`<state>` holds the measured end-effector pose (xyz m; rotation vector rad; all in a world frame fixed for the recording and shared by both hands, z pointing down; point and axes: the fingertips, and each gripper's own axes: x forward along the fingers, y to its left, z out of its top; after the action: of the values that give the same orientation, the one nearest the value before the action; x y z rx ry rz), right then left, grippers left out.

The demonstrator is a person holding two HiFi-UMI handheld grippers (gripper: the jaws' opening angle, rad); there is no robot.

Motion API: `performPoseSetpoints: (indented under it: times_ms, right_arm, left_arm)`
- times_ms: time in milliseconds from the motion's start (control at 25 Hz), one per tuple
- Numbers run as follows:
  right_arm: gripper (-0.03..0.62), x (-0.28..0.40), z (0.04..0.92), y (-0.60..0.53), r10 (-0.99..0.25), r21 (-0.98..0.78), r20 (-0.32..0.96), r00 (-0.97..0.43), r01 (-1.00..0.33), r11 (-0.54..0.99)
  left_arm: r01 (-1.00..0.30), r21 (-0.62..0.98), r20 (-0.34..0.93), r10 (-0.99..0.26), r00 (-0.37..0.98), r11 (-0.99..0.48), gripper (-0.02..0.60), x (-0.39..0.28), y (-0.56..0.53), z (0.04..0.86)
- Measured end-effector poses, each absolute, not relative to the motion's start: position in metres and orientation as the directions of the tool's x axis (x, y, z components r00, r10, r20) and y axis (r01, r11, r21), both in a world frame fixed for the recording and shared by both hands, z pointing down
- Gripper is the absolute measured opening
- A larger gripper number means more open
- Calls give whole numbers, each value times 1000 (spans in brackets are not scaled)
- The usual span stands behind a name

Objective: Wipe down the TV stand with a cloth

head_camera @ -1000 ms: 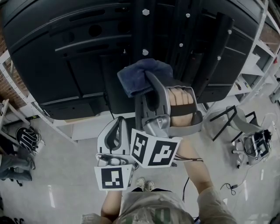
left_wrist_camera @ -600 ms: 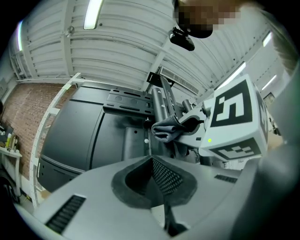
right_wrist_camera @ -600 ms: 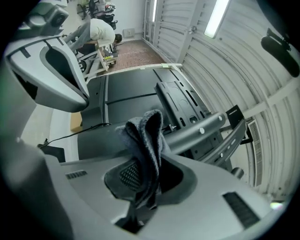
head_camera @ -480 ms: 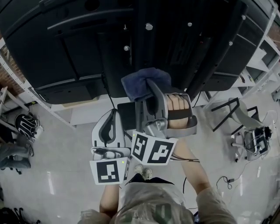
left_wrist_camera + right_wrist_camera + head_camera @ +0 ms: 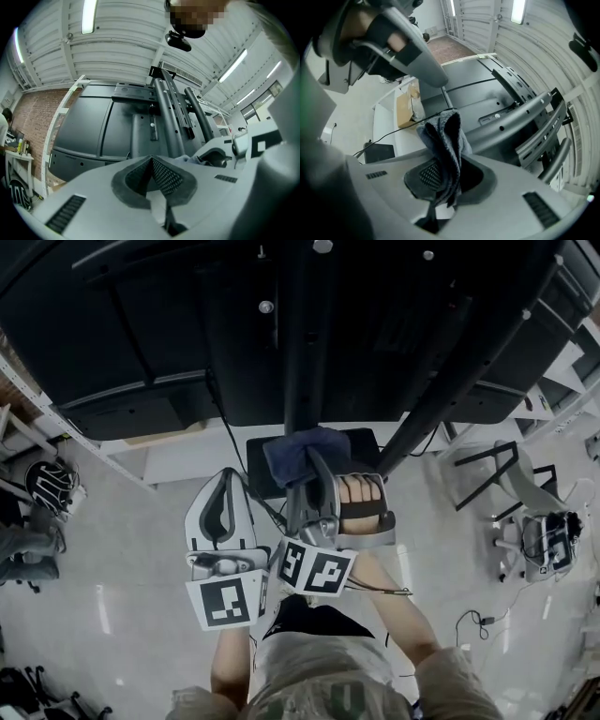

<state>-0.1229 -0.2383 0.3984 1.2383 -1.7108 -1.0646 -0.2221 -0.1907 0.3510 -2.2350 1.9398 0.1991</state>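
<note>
The black TV stand's upright column [image 5: 300,352] rises behind the dark TV back [image 5: 141,324] and ends at a black base plate [image 5: 361,442] on the floor. My right gripper [image 5: 312,468] is shut on a dark blue cloth [image 5: 293,453], which sits against the foot of the column just above the base. In the right gripper view the cloth [image 5: 443,140] is bunched between the jaws of the right gripper [image 5: 444,180], with the stand's bars [image 5: 520,117] beyond. My left gripper [image 5: 225,491] hangs beside it at the left, shut and empty. The left gripper [image 5: 151,163] faces the column [image 5: 166,112].
A white shelf frame [image 5: 178,463] runs under the TV, with a cardboard box [image 5: 405,110] on it. A black chair [image 5: 492,486] and a wheeled chair base [image 5: 544,554] stand at the right. Cables [image 5: 478,624] trail on the grey floor.
My right gripper has carried the cloth down the stand's column, from beside the mount bolts to just above the base. The left gripper followed alongside, still shut.
</note>
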Motion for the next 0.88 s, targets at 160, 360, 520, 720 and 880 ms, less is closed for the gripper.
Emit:
performPoseSetpoints:
  times_ms: [160,360,520,720,880]
  right_arm:
    - [60,-121,444,-242,-966,909,96,-239,-374,183]
    - [60,-120,526,-238,-959,902,148,-240,-366,231]
    - [60,-122,598,-236,-959,904,166,-231,-353,242]
    - [60,-119,689,-231,-948,908,236,-214,-299,293]
    - [60,-115,750,-227,-940,913,277,-201,-250,322]
  left_arm:
    - [-991,-35,-193,-972,135,-131,15,-227,-194,386]
    - [-992,-33,-181,-976,124,-120,14,-232,-194,438]
    - [-990,-49,-177,-975,136,-129,15,-230,-197,484]
    - [-987,-56,-162,-974,159,-152,15,-224,-196,532]
    - [-987,-48,-174,-972,158,-152,15,-224,-199,554]
